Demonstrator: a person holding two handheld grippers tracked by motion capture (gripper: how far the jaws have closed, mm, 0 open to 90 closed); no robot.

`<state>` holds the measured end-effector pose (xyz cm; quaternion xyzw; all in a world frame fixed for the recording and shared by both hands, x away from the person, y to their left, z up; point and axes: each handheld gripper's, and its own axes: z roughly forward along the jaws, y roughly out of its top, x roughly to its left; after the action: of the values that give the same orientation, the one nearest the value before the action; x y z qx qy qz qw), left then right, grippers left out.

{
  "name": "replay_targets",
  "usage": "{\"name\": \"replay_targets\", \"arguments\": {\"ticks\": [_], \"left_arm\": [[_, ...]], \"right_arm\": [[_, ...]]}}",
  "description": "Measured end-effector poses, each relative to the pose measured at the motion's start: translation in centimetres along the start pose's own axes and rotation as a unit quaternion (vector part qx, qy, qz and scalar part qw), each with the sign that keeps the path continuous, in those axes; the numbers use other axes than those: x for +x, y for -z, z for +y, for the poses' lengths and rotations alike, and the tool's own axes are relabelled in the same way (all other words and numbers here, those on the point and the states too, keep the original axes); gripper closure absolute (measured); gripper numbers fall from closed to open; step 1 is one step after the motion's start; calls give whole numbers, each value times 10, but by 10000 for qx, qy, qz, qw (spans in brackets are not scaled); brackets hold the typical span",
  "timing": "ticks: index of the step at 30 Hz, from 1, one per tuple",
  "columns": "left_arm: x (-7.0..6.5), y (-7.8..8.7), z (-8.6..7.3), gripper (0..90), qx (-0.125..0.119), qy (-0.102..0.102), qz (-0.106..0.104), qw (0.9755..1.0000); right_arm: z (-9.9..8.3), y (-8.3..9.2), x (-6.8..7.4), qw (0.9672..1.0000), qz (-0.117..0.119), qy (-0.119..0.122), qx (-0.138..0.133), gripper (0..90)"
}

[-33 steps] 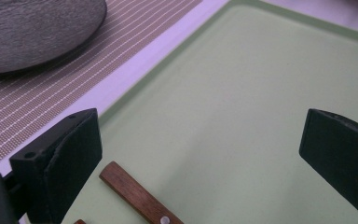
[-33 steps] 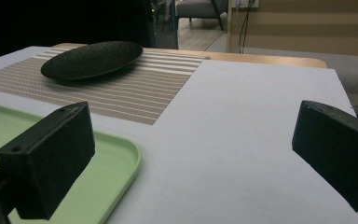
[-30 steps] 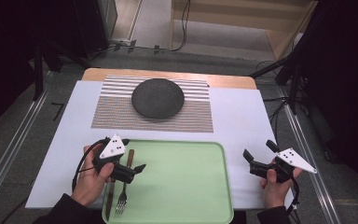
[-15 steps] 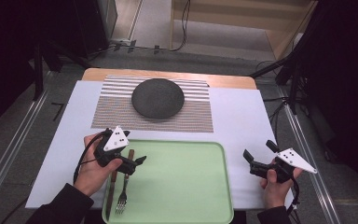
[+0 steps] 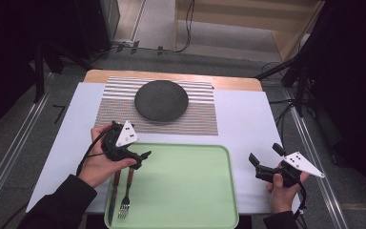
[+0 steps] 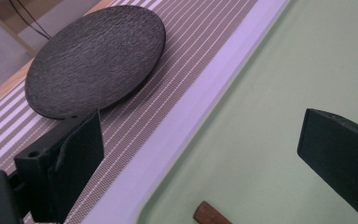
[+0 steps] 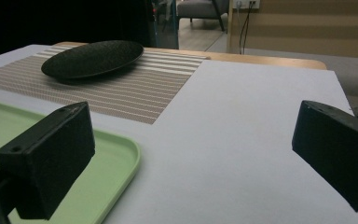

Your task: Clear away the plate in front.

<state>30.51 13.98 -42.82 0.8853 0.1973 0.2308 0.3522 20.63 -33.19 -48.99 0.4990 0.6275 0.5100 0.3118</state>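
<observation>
From the high view, a green tray (image 5: 186, 191) lies at the near edge of the table, on a pale sheet. At the tray's left side a fork (image 5: 125, 200) and a second wooden-handled utensil (image 5: 113, 198) lie side by side, handles pointing far. The second looks like a knife, though its blade is too dim to be sure. The left gripper (image 5: 140, 158) hovers just above the far ends of those handles, at the tray's far left corner, with its jaws spread and nothing between them. They have just been opening. The right gripper (image 5: 262, 160) is held off the tray's right edge, well apart from the cutlery, its jaws likewise spread and empty. Farther back a dark round plate (image 5: 161, 99) sits on a striped placemat (image 5: 124, 112).

In the left gripper view, the two black jaws stand wide apart over the tray's (image 6: 261, 116) corner. The rounded end of one wooden handle (image 6: 209, 213) pokes in at the bottom edge between them, touched by neither. The plate (image 6: 95, 58) lies beyond on the placemat (image 6: 186, 60).

In the right gripper view, the jaws are again far apart with only bare sheet between them. The tray's (image 7: 116, 158) rounded corner shows at lower left, and the plate (image 7: 93, 58) lies far left on the placemat (image 7: 121, 93).
</observation>
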Motion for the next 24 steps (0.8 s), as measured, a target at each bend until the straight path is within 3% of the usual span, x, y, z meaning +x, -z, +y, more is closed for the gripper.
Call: {"name": "replay_targets", "arguments": {"ticks": [11,19,24], "left_arm": [[13,-15,11,28,433,-575,261,9971],[21,-33,16,62,704,-1022,429,9913],[27,-43,20,103,793,-1358,661,9853]], "right_arm": [[0,0,0,10000,0,8,-3,0],[0,0,0,10000,-5,-1,8,0],[-1,0,0,10000,-6,2,7,0]]}}
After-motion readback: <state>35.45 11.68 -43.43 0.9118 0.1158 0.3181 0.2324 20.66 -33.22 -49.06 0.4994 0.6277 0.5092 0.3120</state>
